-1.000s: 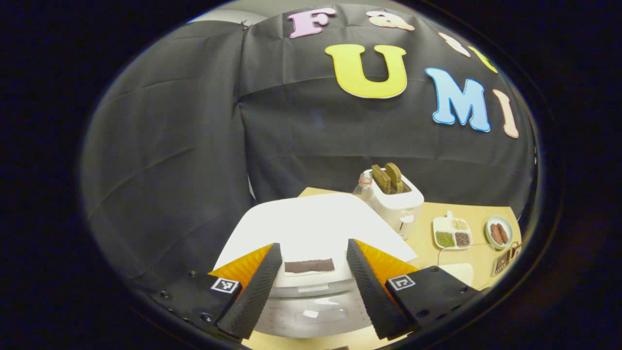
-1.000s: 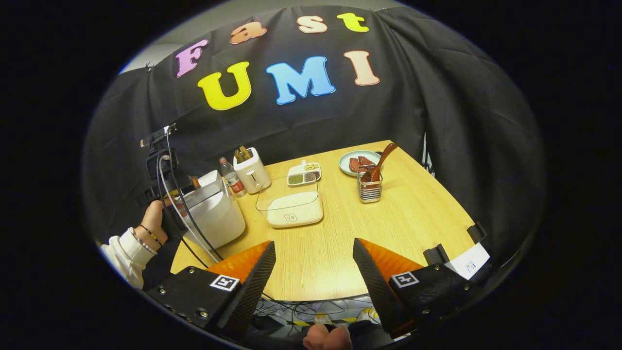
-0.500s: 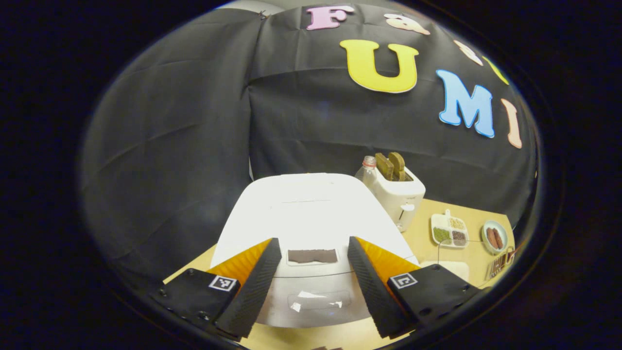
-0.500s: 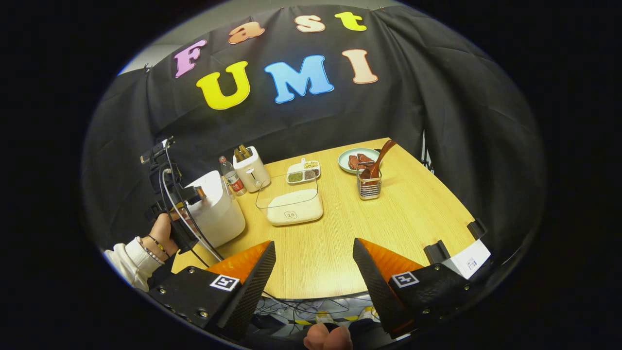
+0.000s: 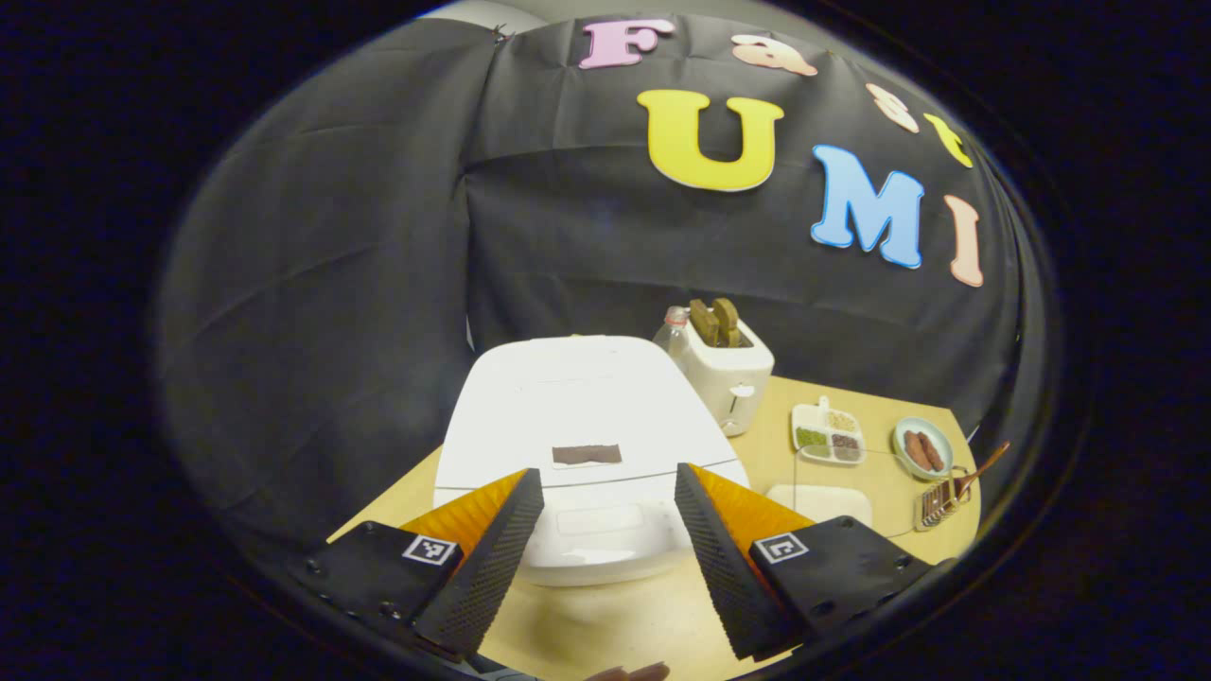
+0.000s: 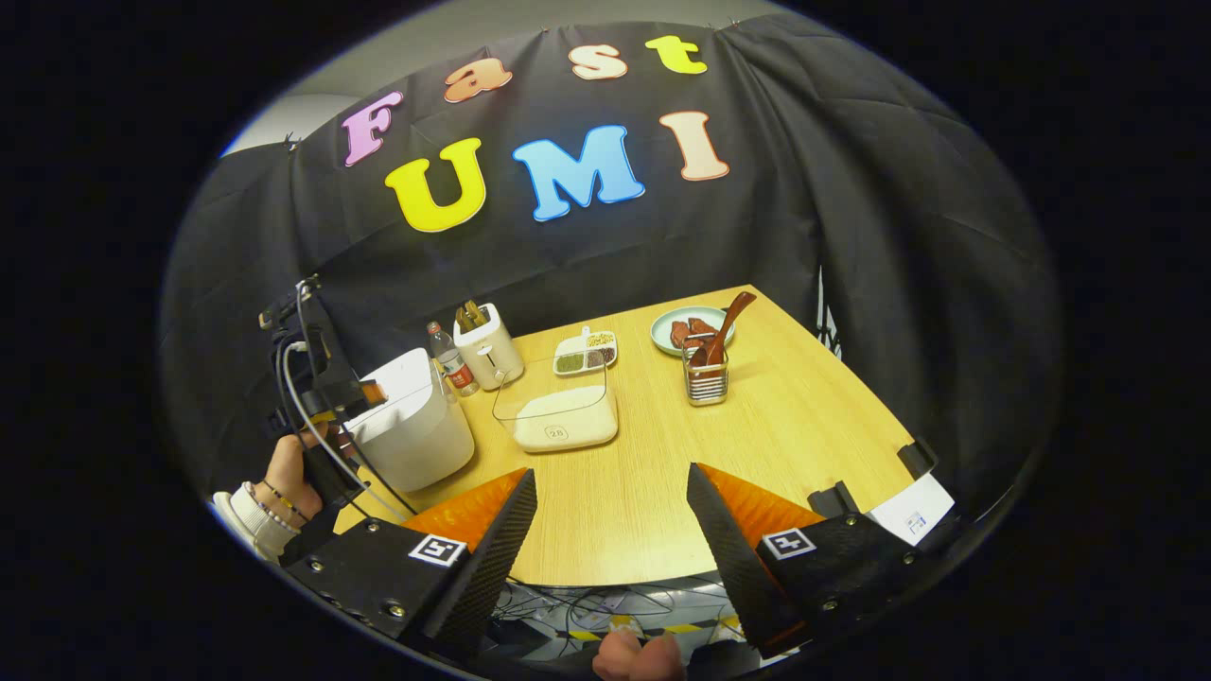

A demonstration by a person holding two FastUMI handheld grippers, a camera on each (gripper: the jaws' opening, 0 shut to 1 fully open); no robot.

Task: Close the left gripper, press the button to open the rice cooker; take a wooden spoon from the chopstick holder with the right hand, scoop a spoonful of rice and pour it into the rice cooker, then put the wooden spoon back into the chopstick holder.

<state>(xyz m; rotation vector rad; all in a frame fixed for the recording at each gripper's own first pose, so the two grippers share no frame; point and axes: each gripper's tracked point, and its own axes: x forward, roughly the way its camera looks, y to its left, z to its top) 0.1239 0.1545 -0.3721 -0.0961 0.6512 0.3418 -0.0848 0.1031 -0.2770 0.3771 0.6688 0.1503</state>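
Note:
The white rice cooker [image 5: 577, 416] stands shut just ahead of my left gripper [image 5: 601, 558], its front button [image 5: 596, 518] showing between the open fingers. In the right gripper view the rice cooker [image 6: 412, 430] sits at the table's left, with the left gripper [image 6: 326, 397] held beside it by a hand [image 6: 284, 468]. My right gripper [image 6: 610, 558] is open above the table's near edge, holding nothing. The wooden spoon [image 6: 724, 326] leans in the wire chopstick holder [image 6: 706, 381]. A clear box of rice [image 6: 563, 421] lies mid-table.
A white toaster [image 6: 487, 345] and a bottle [image 6: 448, 357] stand behind the cooker. A divided dish of grains [image 6: 585, 352] and a plate of sausages [image 6: 686, 328] sit at the back. Cables [image 6: 605, 605] hang below the table's front edge.
My left gripper has pulled back and up from the cooker, which now looks smaller with table showing in front. The right gripper has drawn back slightly. Both stay open.

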